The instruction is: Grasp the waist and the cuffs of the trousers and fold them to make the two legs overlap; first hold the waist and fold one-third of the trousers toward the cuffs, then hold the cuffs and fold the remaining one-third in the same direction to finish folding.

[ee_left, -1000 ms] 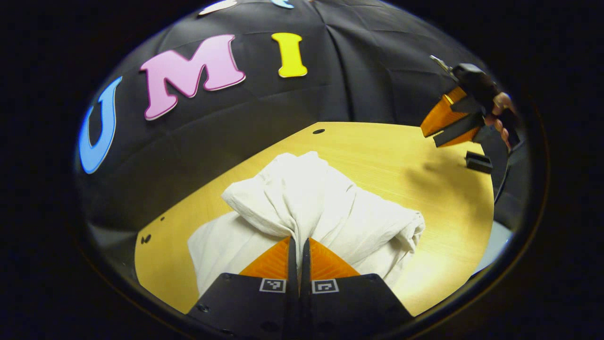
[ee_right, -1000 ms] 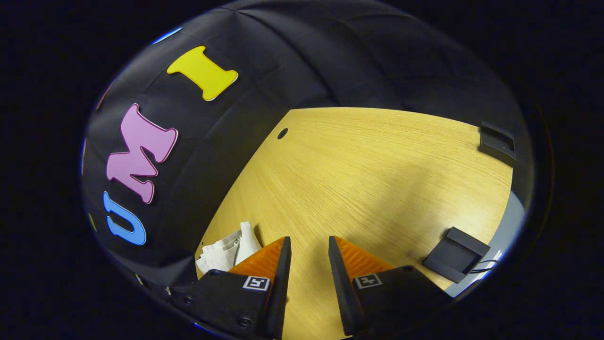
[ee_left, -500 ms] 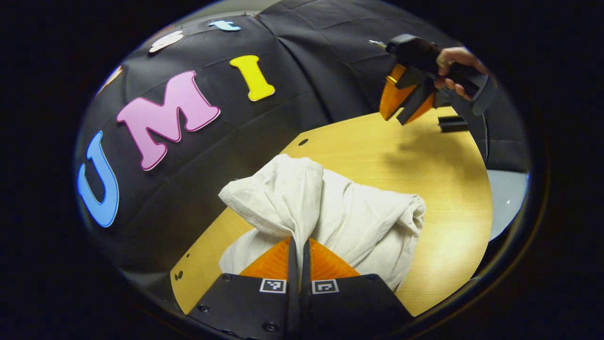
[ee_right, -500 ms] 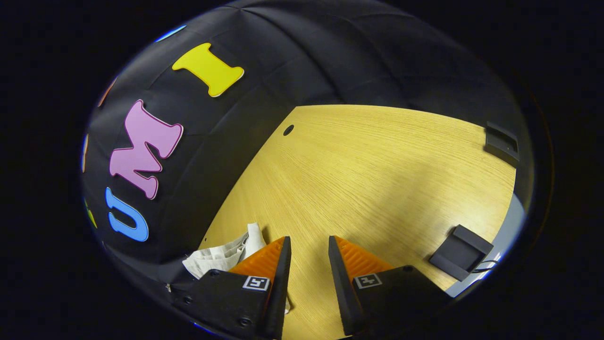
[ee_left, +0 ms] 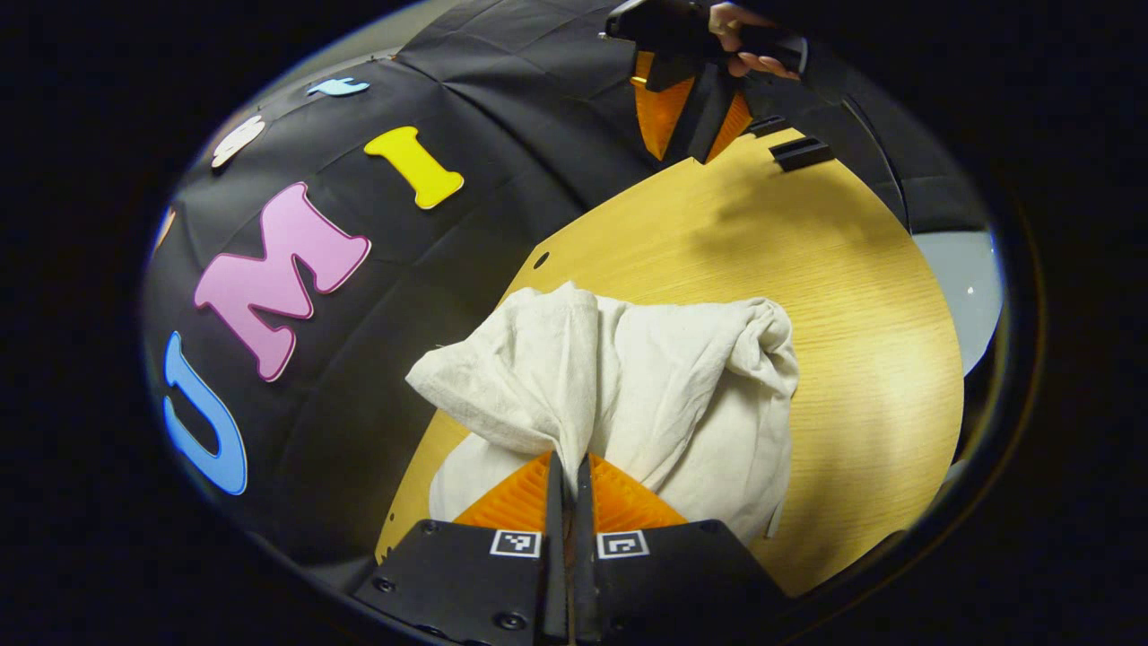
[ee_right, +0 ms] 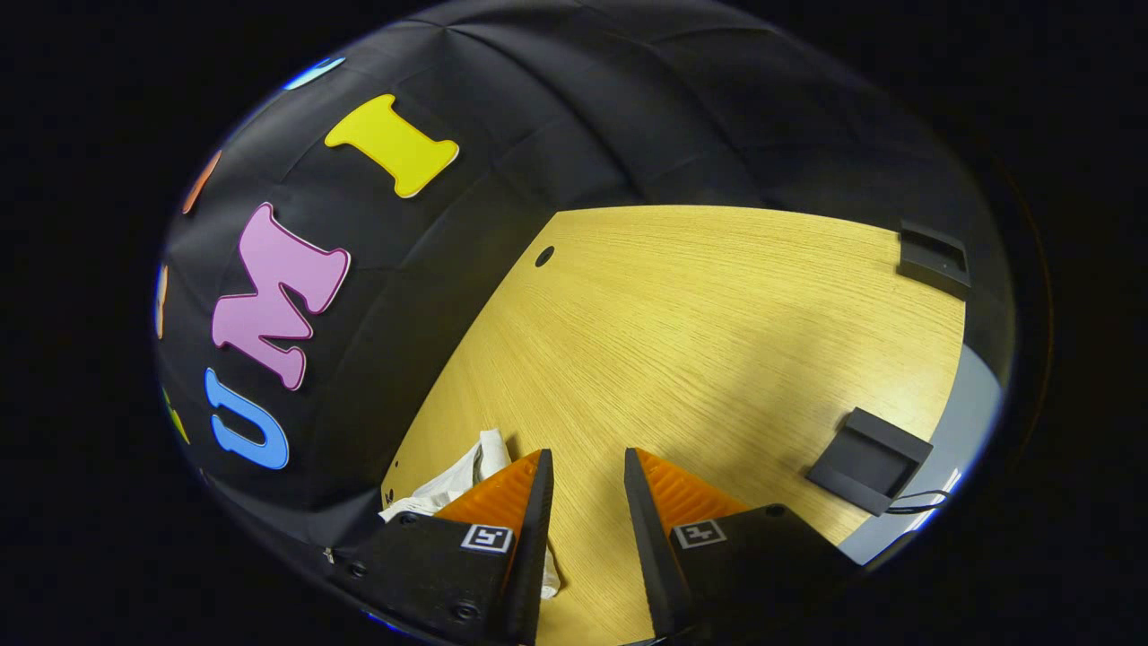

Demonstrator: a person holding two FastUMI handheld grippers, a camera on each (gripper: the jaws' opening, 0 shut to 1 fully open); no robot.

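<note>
Left gripper view: the left gripper has its jaws pressed together on a pinch of the off-white trousers, which lie bunched in a loose heap on the pale wooden surface, close to its edge along the booth's black cloth wall. From the clamped point a ridge of cloth runs up and away, with folds falling to either side. Farther off, high above the far side of the surface, a hand holds the right gripper, well apart from the garment. Right gripper view: the same right gripper has its jaws parted by a clear gap with nothing between them, bare wood beneath, and a corner of the trousers peeking just beside one finger. Two small black blocks sit near the far edges. Waist and cuffs cannot be told apart in the heap. The step in hand looks like spreading the garment flat; that likely calls for the free gripper to take an opposite edge, then draw both apart evenly, low over the surface.
</note>
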